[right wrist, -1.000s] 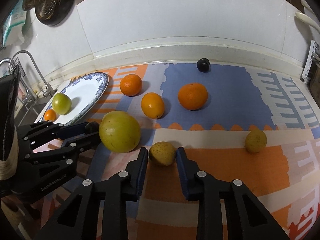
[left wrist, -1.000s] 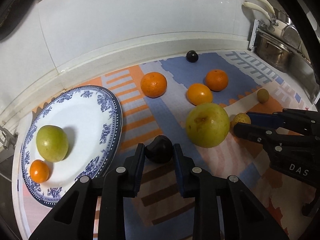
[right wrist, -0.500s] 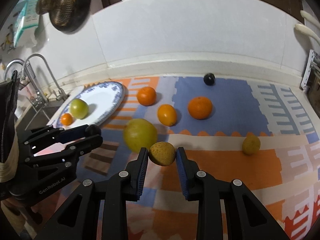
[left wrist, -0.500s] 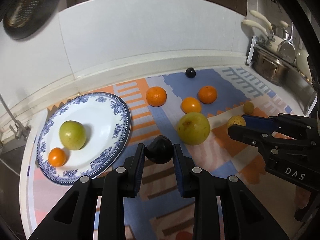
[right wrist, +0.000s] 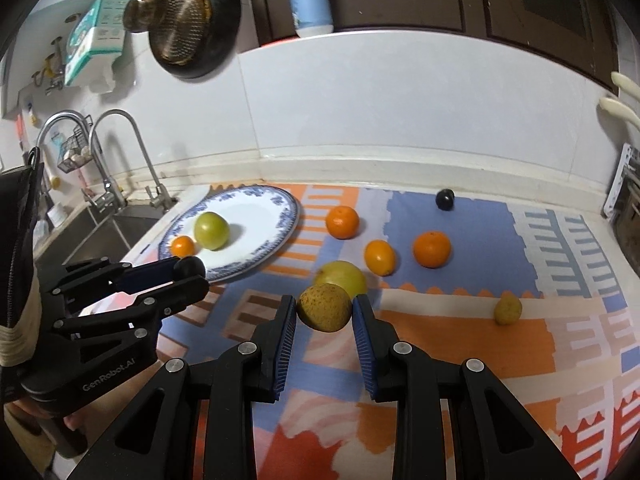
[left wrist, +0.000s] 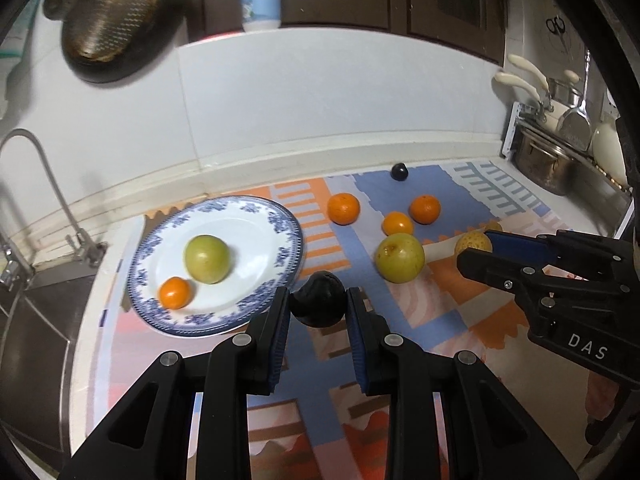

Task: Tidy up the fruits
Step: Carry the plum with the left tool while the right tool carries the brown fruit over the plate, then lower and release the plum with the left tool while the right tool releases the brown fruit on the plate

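A: Why is each gripper clamped on one fruit?

B: To carry both. The left gripper (left wrist: 318, 306) pinches a plum (left wrist: 317, 299), the plate (left wrist: 280, 216) just ahead-left. The right gripper (right wrist: 325, 314) pinches a pear (right wrist: 325, 307); the plate lies far left.

Left wrist view: fisheye, sits behind left tongs (left wrist: 318, 312), looks forward and down over desk (left wrist: 400, 332) toward back wall, close above patterned mat; right tongs (left wrist: 476, 250) enter from right edge. Right wrist view: same tilt, sits further right; left tongs (right wrist: 192, 276) enter from left. Shared: blue-rimmed plate (left wrist: 280, 220) (right wrist: 280, 204), oranges, faucet (right wrist: 120, 152), hanging strainer (left wrist: 108, 20).
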### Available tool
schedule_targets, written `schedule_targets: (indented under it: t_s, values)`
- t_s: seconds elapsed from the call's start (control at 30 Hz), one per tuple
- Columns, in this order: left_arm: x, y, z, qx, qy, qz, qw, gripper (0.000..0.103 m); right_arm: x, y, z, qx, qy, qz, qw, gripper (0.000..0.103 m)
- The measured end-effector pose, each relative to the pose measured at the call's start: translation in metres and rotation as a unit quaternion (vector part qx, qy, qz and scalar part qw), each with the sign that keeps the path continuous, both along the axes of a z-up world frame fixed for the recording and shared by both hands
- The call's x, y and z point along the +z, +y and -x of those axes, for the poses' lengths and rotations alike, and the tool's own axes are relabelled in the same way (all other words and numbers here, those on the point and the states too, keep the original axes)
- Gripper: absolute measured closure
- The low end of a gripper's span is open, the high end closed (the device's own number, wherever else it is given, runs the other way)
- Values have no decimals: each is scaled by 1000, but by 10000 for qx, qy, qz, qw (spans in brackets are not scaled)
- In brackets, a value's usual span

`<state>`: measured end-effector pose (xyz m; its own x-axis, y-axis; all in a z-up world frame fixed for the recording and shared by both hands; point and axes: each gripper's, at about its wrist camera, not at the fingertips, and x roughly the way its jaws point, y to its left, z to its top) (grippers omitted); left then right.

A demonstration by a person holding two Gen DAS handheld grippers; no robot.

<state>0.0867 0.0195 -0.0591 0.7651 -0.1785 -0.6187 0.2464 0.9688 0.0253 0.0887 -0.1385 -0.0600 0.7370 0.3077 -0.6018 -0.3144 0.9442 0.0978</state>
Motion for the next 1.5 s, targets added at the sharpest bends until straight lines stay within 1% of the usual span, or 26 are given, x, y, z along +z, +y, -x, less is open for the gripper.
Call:
schedule_targets:
  t_s: [0.37, 0.7, 0.9, 1.13, 1.5]
  values:
    - [12, 35, 19, 385, -183, 73, 9991, 75, 14, 32, 8, 300, -184, -99, 9993, 73]
    - [13, 67, 14, 721, -281, 19, 9970, 75, 21, 65, -10, 584, -169, -180, 9980, 73]
    - [10, 84, 3, 830, -283, -36, 9961, 75, 20, 85, -25, 700, -122, -108, 9974, 73]
    - [4, 106, -22, 912, -194, -21, 9956, 75, 14, 106, -46, 761, -1, -67, 9971, 73]
    - [-15, 123, -66, 844, 39, -69, 9964, 75, -3, 127, -84, 687, 272, -16, 9973, 73]
